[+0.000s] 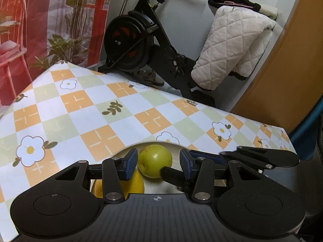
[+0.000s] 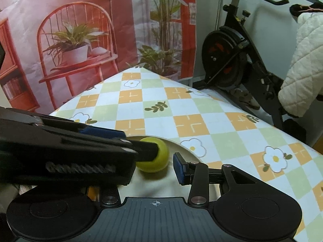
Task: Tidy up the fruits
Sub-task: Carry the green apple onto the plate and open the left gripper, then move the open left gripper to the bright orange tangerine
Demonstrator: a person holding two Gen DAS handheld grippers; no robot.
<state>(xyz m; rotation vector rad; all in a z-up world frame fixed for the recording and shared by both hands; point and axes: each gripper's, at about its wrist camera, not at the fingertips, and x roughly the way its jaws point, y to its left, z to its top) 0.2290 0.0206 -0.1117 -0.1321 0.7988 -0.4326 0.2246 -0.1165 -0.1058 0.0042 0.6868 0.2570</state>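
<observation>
A green apple (image 1: 155, 160) lies in a white bowl (image 1: 161, 142) on the checkered table. My left gripper (image 1: 158, 164) is open, its blue pads on either side of the apple with gaps. A yellow fruit (image 1: 135, 183) lies in the bowl under the left finger. In the right wrist view the apple (image 2: 159, 157) sits in the bowl (image 2: 185, 147), and the left gripper's black body (image 2: 66, 147) crosses in front, hiding my right gripper's left finger. My right gripper (image 2: 157, 167) stands open just behind the apple; its right pad (image 2: 179, 168) is clear of it.
The table carries a checkered cloth with flowers (image 1: 90, 109). Beyond its far edge stand an exercise bike (image 1: 137, 40) with a white quilted jacket (image 1: 234, 44) on it, a printed backdrop (image 2: 80, 40) and a wooden panel (image 1: 282, 70).
</observation>
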